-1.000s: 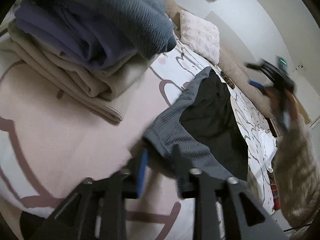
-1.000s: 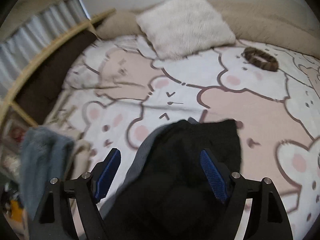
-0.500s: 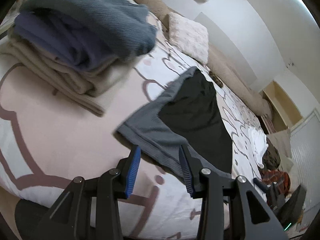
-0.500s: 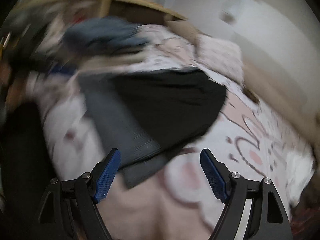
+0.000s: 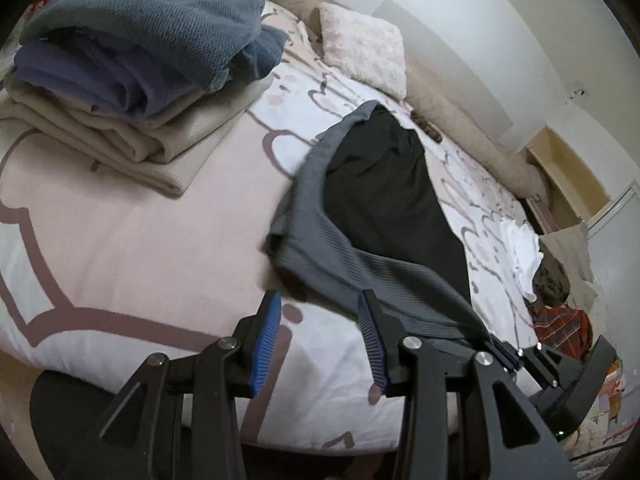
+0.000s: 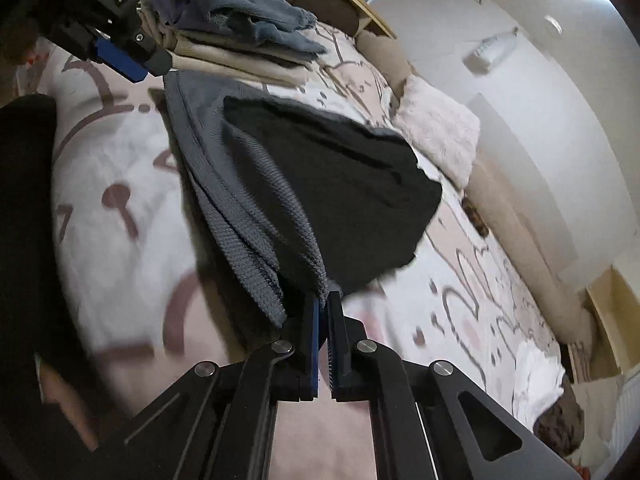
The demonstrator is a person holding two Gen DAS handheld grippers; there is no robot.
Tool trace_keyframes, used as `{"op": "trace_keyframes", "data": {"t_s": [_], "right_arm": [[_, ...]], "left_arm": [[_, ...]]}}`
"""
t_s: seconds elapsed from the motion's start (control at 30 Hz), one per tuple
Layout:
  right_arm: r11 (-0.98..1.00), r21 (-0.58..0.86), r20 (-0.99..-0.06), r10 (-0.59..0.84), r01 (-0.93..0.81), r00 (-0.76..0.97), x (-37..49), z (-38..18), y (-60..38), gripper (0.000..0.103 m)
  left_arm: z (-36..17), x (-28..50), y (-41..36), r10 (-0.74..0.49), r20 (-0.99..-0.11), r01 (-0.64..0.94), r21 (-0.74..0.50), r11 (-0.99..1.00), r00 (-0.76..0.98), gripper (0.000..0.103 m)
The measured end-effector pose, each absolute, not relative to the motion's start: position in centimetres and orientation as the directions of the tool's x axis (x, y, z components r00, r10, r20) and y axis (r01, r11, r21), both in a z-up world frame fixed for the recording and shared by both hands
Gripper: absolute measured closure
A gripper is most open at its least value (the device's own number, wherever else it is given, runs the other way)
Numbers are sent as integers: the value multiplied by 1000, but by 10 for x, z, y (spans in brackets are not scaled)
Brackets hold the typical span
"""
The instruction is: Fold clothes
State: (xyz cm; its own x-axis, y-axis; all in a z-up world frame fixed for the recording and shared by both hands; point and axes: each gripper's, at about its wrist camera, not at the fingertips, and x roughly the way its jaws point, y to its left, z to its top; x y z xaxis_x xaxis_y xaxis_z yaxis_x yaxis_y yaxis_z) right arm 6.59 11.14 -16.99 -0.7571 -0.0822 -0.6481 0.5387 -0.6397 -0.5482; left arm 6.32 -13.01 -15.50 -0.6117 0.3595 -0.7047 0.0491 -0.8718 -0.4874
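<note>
Gripping grey garment (image 6: 248, 200) edge, right claw (image 6: 323, 300) now clamped; left claw (image 5: 316, 312) stays open.

A home bedroom is shown: a bed (image 5: 120, 240) is covered with a bear-print sheet, a fluffy pillow (image 5: 366, 48) is laid by the wall (image 5: 480, 20), and folded clothes (image 5: 132, 60) are stacked on the bedding.

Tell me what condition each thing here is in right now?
Left tool: open, empty, near the grey edge.
Right tool: shut on the grey garment's edge.
Grey garment: unfolded, one edge lifted.
Black garment: lying on the grey one.
Clothes stack: folded, piled on the bed.
</note>
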Motion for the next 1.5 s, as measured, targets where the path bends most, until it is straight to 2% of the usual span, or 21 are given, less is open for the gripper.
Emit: {"op": "trace_keyframes", "data": {"t_s": [0.17,0.2,0.23,0.27,0.3,0.37,0.47,0.57,0.7,0.77,0.87,0.93,0.97,1.0,1.07,1.23,1.33,1.5], "right_arm": [[-704,-394,-729,-153,591,-668,65,-172,124,96],[-716,-365,-739,-167,595,-653,63,-171,124,79],[-732,-329,-746,-185,596,-639,61,-168,125,34],[-748,-304,-743,-201,590,-638,58,-163,126,13],[-762,-277,-736,-223,585,-639,58,-159,127,2],[-780,-204,-740,-273,592,-615,59,-152,135,2],[-818,-55,-776,-325,572,-540,49,-149,150,2],[-858,111,-799,-378,502,-468,46,-152,172,2],[-843,413,-773,-525,344,-357,30,-162,208,2],[-806,529,-741,-591,266,-319,24,-169,222,2],[-738,652,-689,-672,173,-271,14,-180,233,2],[-691,712,-656,-718,124,-233,7,-188,232,11],[-677,728,-649,-731,108,-214,4,-191,229,13],[-672,734,-647,-735,98,-201,1,-194,225,13],[-664,743,-645,-743,78,-177,-7,-199,219,14],[-680,732,-671,-730,42,-131,-17,-208,200,14],[-712,698,-704,-702,76,-108,-19,-207,189,14],[-690,720,-684,-724,78,-88,-21,-207,184,14]], "left_arm": [[-162,61,-132,365,-720,75,-500,-863,-590,64],[-163,60,-132,367,-720,73,-500,-863,-589,63],[-163,60,-132,369,-720,72,-501,-862,-588,63],[-163,59,-131,369,-720,70,-500,-863,-588,63],[-163,58,-130,369,-721,69,-498,-864,-587,61],[-163,51,-129,359,-721,70,-490,-869,-593,56],[-158,37,-126,333,-718,46,-452,-891,-610,57],[-155,23,-121,274,-743,24,-363,-931,-611,99],[-155,16,-127,168,-778,53,-250,-967,-606,99],[-159,17,-141,134,-791,97,-237,-967,-597,99],[-162,24,-155,181,-786,120,-308,-944,-591,98],[-160,31,-158,201,-777,124,-336,-934,-596,95],[-159,35,-159,211,-773,125,-351,-928,-599,88],[-158,39,-161,221,-768,127,-365,-922,-601,77],[-157,46,-164,240,-758,130,-393,-910,-607,67],[-160,57,-155,338,-748,103,-474,-874,-571,66],[-166,59,-145,418,-733,93,-543,-834,-536,60],[-168,64,-122,499,-715,53,-595,-802,-490,56]]}}
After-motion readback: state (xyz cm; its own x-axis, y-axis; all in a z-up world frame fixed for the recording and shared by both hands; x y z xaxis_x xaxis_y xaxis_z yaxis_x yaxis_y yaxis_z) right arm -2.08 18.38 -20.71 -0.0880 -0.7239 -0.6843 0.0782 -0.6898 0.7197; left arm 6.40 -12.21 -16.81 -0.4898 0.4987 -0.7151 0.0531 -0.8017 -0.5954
